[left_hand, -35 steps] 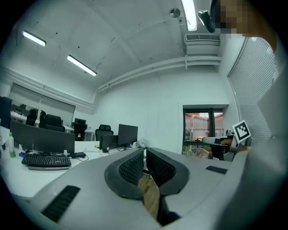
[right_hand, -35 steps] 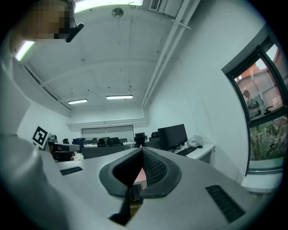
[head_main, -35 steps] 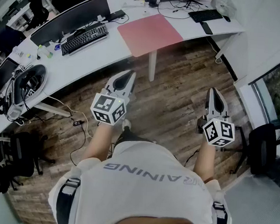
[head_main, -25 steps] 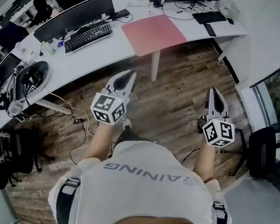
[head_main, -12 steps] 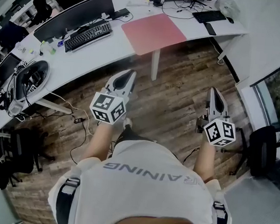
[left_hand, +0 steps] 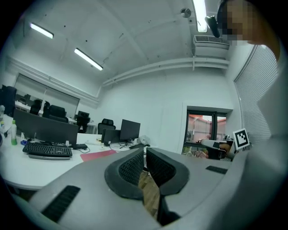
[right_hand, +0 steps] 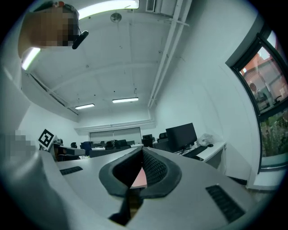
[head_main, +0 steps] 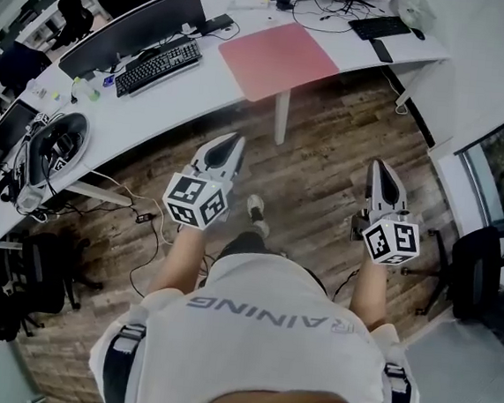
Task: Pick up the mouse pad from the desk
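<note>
A pink mouse pad (head_main: 279, 57) lies flat on the curved white desk (head_main: 191, 93), at its front edge. Both grippers hang over the wooden floor, short of the desk, pointing toward it. My left gripper (head_main: 233, 139) is shut and holds nothing. My right gripper (head_main: 377, 167) is also shut and holds nothing. In the left gripper view the mouse pad (left_hand: 96, 155) shows low at the left of the left gripper (left_hand: 145, 150). In the right gripper view a strip of the mouse pad (right_hand: 140, 179) shows behind the closed tips of the right gripper (right_hand: 141, 149).
A black keyboard (head_main: 156, 65) and a monitor (head_main: 131, 30) stand left of the pad, another keyboard (head_main: 375, 26) to its right. A white desk leg (head_main: 281, 117) stands under the pad. A black chair (head_main: 475, 275) is at right. Cables (head_main: 144, 217) lie on the floor.
The person's shoe has stepped forward between the two grippers. Both grippers stay shut and about where they were.
</note>
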{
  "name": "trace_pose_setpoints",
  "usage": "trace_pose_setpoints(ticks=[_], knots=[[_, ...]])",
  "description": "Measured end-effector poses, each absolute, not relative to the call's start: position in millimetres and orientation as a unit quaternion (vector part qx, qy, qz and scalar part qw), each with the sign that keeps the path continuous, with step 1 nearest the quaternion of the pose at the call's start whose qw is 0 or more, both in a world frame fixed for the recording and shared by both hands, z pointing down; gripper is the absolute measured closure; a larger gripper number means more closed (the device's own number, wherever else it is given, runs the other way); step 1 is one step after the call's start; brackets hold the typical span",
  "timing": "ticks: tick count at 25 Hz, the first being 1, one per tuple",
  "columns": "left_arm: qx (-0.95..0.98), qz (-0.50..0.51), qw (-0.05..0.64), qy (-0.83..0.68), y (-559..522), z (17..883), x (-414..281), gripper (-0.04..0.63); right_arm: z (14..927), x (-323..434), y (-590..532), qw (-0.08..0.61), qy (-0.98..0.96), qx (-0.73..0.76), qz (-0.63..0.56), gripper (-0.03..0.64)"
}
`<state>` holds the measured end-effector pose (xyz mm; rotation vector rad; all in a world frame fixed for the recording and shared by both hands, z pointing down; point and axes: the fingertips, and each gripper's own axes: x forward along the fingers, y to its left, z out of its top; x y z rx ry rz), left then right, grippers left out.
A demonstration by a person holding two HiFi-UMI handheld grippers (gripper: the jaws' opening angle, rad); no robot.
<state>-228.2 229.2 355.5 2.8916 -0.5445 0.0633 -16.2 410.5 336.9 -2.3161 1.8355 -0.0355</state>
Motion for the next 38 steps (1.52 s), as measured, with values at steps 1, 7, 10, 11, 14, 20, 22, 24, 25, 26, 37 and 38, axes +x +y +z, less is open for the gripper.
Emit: trace_pose_setpoints(ticks=[1, 7, 10, 11, 14, 20, 22, 24, 25, 26, 37, 38], knots=[[0.978, 0.021, 0.1, -0.182, 223, 356, -225, 0.552, 337, -13, 404, 0.089, 0.616, -0.783, -0.012, 0.598], [0.979, 0.012, 0.115, -0.167, 176, 362, -188, 0.552, 328, 13, 360, 0.068, 0.609, -0.79, -0.009, 0.598], [0.981, 0.012, 0.115, -0.155, 155, 360, -162, 0.552, 328, 41, 340, 0.061, 0.594, -0.802, -0.014, 0.598], [0.982, 0.011, 0.114, -0.153, 147, 359, -154, 0.552, 327, 50, 332, 0.063, 0.59, -0.805, -0.016, 0.598], [0.98, 0.011, 0.12, -0.16, 113, 359, -139, 0.552, 328, 72, 299, 0.068, 0.589, -0.805, -0.019, 0.598], [0.977, 0.012, 0.122, -0.176, 43, 358, -118, 0.552, 324, 101, 220, 0.078, 0.604, -0.793, -0.025, 0.598], [0.976, 0.013, 0.12, -0.18, 24, 358, -114, 0.552, 324, 108, 197, 0.084, 0.608, -0.789, -0.03, 0.598], [0.976, 0.013, 0.117, -0.185, 5, 358, -113, 0.552, 322, 111, 172, 0.095, 0.614, -0.783, -0.032, 0.597], [0.975, 0.013, 0.117, -0.189, -6, 358, -115, 0.552, 320, 111, 158, 0.098, 0.619, -0.779, -0.032, 0.598], [0.974, 0.012, 0.119, -0.193, -18, 359, -119, 0.552, 318, 110, 144, 0.098, 0.622, -0.776, -0.031, 0.598], [0.961, 0.005, 0.143, -0.236, -105, 375, -143, 0.552, 325, 106, 37, 0.071, 0.645, -0.759, -0.05, 0.597], [0.96, 0.006, 0.145, -0.239, -110, 377, -145, 0.552, 326, 106, 30, 0.066, 0.647, -0.758, -0.05, 0.598]])
